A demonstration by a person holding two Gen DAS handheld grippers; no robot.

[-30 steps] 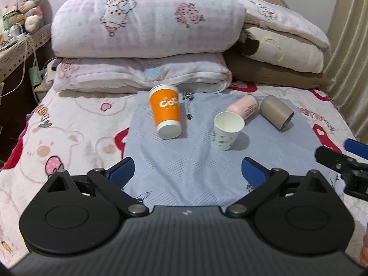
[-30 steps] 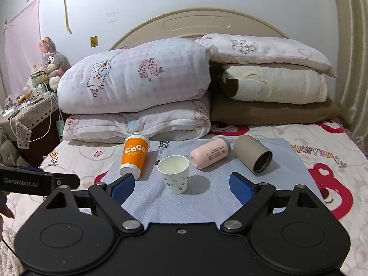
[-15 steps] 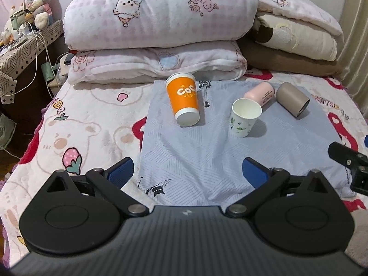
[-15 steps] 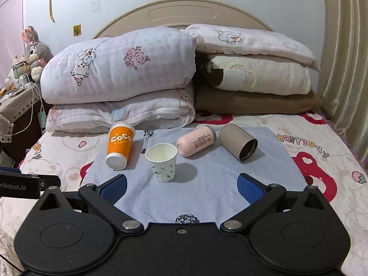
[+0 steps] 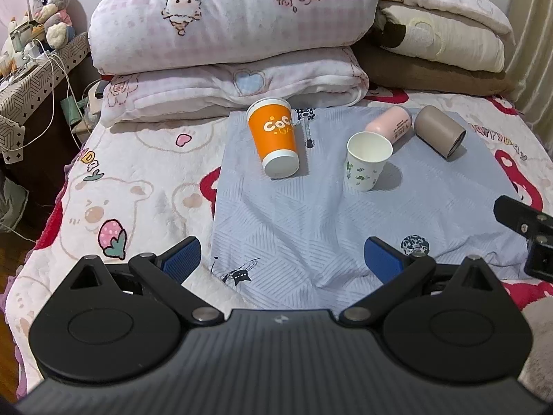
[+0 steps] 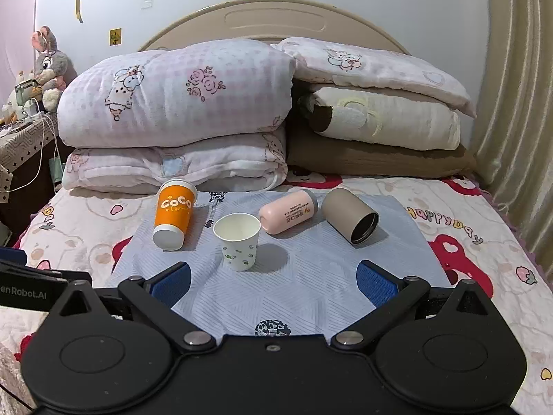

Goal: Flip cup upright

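A blue-grey cloth (image 6: pixel 311 297) is spread over the cartoon-print bedsheet (image 6: pixel 484 242) of a bed, and four containers are set on its far half. A floral paper cup (image 6: pixel 238 245) is stood upright, mouth up, near the middle. To its left, an orange CoCo cup (image 6: pixel 172 216) is seen lying on its side with its white base turned toward the near edge. Just beyond and to the right of the paper cup, a pink bottle (image 6: pixel 288 214) is laid on its side, and further right a taupe cylindrical cup (image 6: pixel 349 214) is also laid down, its dark open mouth facing near-right. Folded quilts (image 6: pixel 179 117) and pillows (image 6: pixel 380 114) are stacked at the far end against the headboard (image 6: pixel 273 20).

The left tool (image 5: pixel 281 259) is held over the near edge of the cloth with its blue pads spread wide, nothing between them. The right tool (image 6: pixel 273 282) is likewise held spread and empty, well short of the cups.
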